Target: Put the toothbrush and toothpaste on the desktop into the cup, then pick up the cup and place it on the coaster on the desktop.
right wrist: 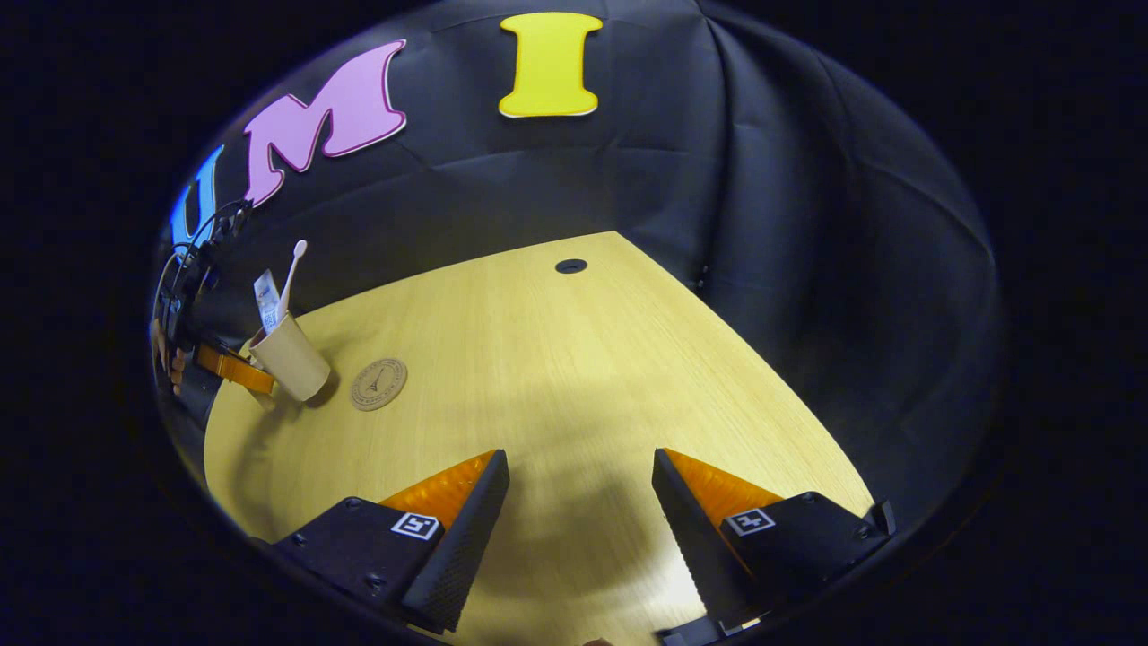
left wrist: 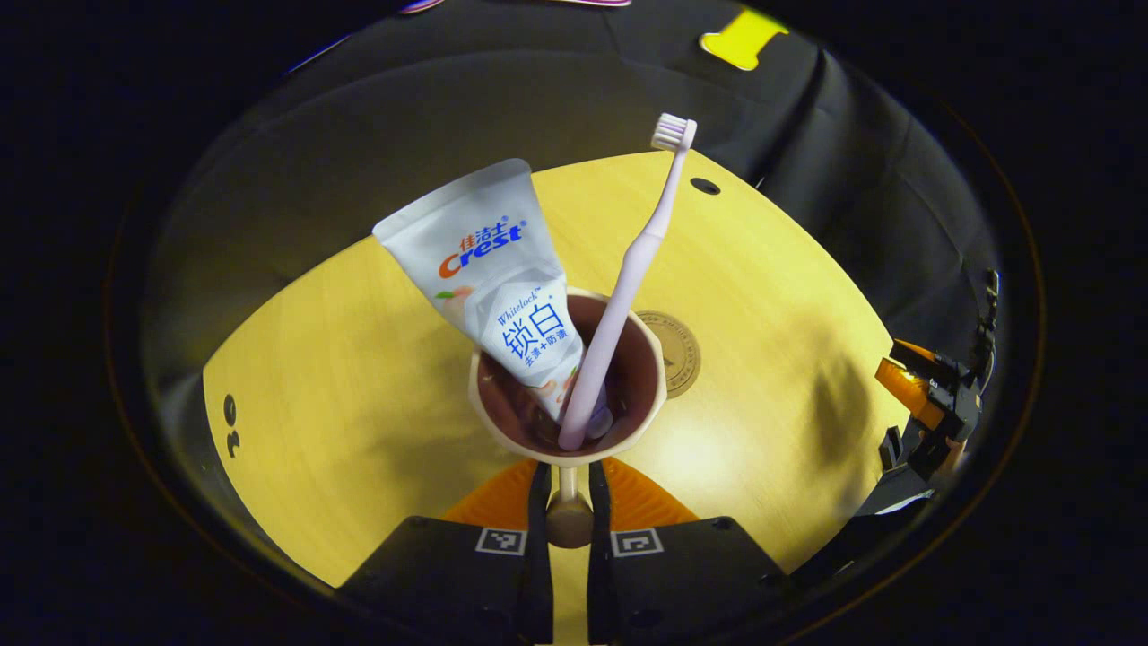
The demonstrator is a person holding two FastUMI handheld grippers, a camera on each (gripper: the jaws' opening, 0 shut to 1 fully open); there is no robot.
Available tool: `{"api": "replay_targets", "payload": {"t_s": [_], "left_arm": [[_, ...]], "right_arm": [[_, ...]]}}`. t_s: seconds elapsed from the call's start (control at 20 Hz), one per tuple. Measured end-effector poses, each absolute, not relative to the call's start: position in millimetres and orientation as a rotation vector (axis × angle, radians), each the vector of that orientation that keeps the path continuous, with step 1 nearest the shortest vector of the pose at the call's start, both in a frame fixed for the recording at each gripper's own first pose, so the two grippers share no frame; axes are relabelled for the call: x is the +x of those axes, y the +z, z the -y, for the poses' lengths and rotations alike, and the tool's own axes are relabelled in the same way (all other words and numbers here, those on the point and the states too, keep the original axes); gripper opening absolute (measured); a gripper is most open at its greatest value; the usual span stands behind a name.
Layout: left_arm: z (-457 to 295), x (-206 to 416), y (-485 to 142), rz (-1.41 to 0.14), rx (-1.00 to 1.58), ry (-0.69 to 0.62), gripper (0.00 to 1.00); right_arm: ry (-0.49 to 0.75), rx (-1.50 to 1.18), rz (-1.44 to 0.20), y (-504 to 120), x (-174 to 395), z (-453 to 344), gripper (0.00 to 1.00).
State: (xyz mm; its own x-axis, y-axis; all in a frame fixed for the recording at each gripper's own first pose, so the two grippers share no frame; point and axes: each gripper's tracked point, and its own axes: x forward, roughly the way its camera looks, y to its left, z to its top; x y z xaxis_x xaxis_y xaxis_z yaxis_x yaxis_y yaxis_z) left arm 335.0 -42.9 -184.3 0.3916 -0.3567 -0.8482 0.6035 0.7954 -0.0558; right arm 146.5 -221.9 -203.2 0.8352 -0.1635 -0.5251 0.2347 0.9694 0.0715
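My left claw (left wrist: 567,502) grips the cup (left wrist: 567,381) by its handle, and the coaster (left wrist: 674,352) lies just beyond it, slightly right.

bare desktop (right wrist: 574,377) around coaster (right wrist: 378,384), cup (right wrist: 289,357) beside it

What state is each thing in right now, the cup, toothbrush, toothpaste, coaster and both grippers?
cup: held by its handle, tilted, not yet on the coaster
toothbrush: in the cup, bristles up
toothpaste: in the cup, leaning
coaster: flat on the desktop, bare
left gripper: shut on the cup handle
right gripper: open, holding nothing
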Motion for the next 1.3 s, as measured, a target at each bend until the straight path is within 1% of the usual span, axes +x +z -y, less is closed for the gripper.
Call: {"api": "replay_targets", "payload": {"t_s": [0.1,0.15,0.2,0.45,0.7,0.85,0.9,0.95,1.05,1.1,1.15,1.25,1.3], "left_arm": [[45,335,-183,-0.988,0.297,-0.654,0.2],[44,335,-183,-0.986,0.309,-0.671,0.15],[42,335,-184,-0.982,0.324,-0.691,0.2],[37,336,-179,-0.993,0.359,-0.733,0.2],[35,335,-179,-1.007,0.392,-0.696,0.2],[36,335,-180,-1.01,0.388,-0.7,0.2],[37,336,-180,-1.01,0.389,-0.699,0.25],[36,335,-180,-1.01,0.391,-0.697,0.2],[36,336,-179,-1.013,0.394,-0.696,0.23],[36,339,-177,-1.0,0.386,-0.687,0.3],[36,338,-177,-0.994,0.374,-0.681,0.31],[36,338,-172,-0.978,0.336,-0.676,0.26],[37,338,-168,-0.958,0.31,-0.676,0.29]], "right_arm": [[-0.238,0.15,-0.546,-206,137,235,0.98],[-0.253,0.155,-0.548,-207,132,241,0.98],[-0.271,0.162,-0.55,-208,126,248,0.98],[-0.334,0.189,-0.542,-209,105,275,0.98],[-0.358,0.213,-0.555,-216,94,286,0.98],[-0.363,0.208,-0.559,-220,91,289,0.98],[-0.361,0.205,-0.563,-221,91,288,0.98],[-0.357,0.206,-0.565,-222,92,287,0.98],[-0.351,0.209,-0.561,-220,96,285,0.98],[-0.347,0.208,-0.556,-219,98,283,0.99],[-0.342,0.205,-0.552,-217,99,281,0.99],[-0.331,0.19,-0.546,-214,101,277,0.99],[-0.324,0.186,-0.543,-212,101,274,0.99]]}}
